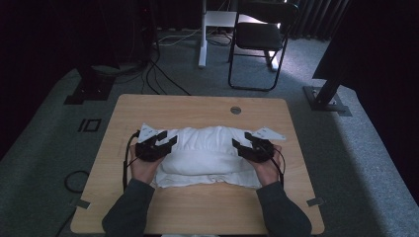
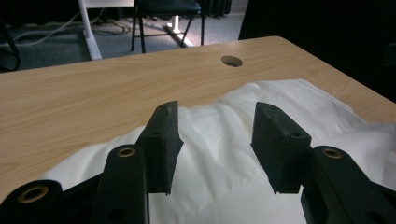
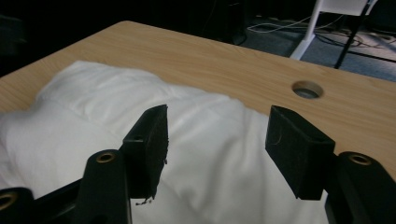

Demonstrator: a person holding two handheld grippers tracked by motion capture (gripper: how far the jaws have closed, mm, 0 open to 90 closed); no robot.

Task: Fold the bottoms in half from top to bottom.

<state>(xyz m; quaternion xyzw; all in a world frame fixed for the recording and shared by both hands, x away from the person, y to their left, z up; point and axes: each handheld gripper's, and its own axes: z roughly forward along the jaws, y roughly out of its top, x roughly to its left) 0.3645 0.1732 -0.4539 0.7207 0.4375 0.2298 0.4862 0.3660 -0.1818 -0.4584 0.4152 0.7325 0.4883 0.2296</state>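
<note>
Cloth (image 1: 205, 155): white, bunched, lies mid-table (image 1: 148, 106) under and ahead of both jaw pairs. Left gripper (image 2: 215, 123) and right gripper (image 3: 219, 128) gape wide, holding nothing. We judge it light, limp, non-fragile; pinch a raised fold between the jaws.

A wooden table (image 1: 197, 207) with a cable hole (image 1: 235, 110); behind it — a black chair (image 1: 259, 34); grey carpet (image 1: 44, 143).

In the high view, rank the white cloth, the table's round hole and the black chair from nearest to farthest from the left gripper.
From the left gripper:
1. White cloth, right beside it, mid-table.
2. Round hole, far right of the tabletop.
3. Black chair, on the floor beyond the table.
</note>
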